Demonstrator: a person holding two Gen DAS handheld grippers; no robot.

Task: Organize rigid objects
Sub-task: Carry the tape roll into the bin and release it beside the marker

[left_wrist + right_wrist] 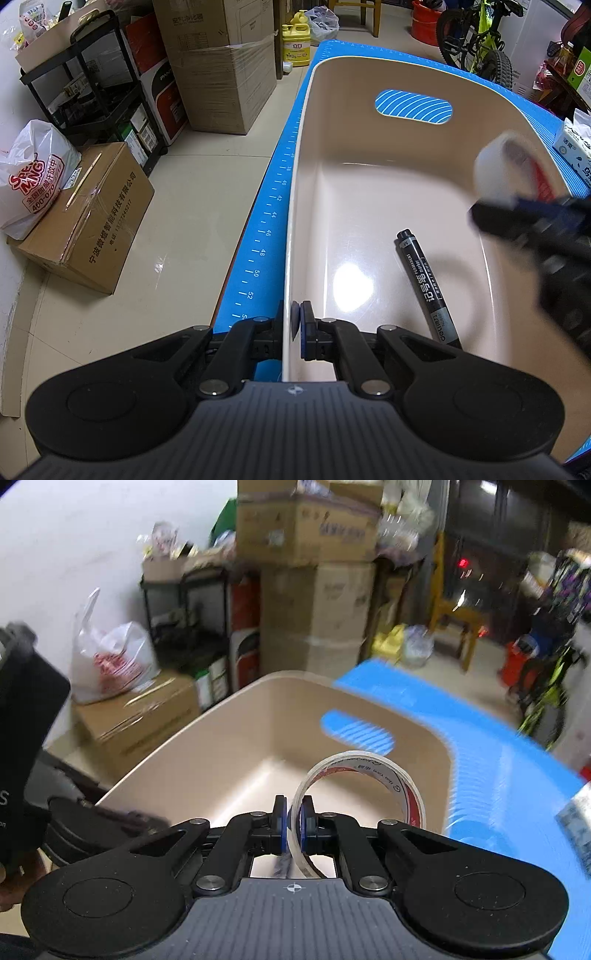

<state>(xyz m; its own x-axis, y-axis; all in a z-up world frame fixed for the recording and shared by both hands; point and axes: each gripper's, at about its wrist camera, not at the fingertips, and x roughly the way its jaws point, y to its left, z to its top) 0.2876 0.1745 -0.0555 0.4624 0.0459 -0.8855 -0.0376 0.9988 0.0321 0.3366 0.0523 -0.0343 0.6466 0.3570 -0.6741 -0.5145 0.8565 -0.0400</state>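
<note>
Left wrist view: my left gripper [296, 325] pinches the bin [369, 66] wall, marker [424, 284] already inside, right of the jaws. My right gripper [293, 821] clamps the tape roll [364, 786] over the bin; dropping it remains.

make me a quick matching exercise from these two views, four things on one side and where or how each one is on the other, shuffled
Things:
1. permanent marker
2. tape roll
3. beige bin
4. tissue pack

States:
A. clamped at its rim by the left tool
B. on the blue mat, outside the bin
C. lying on the bin floor
D. held by the right tool over the bin

Pairs: 1-C, 2-D, 3-A, 4-B
</note>
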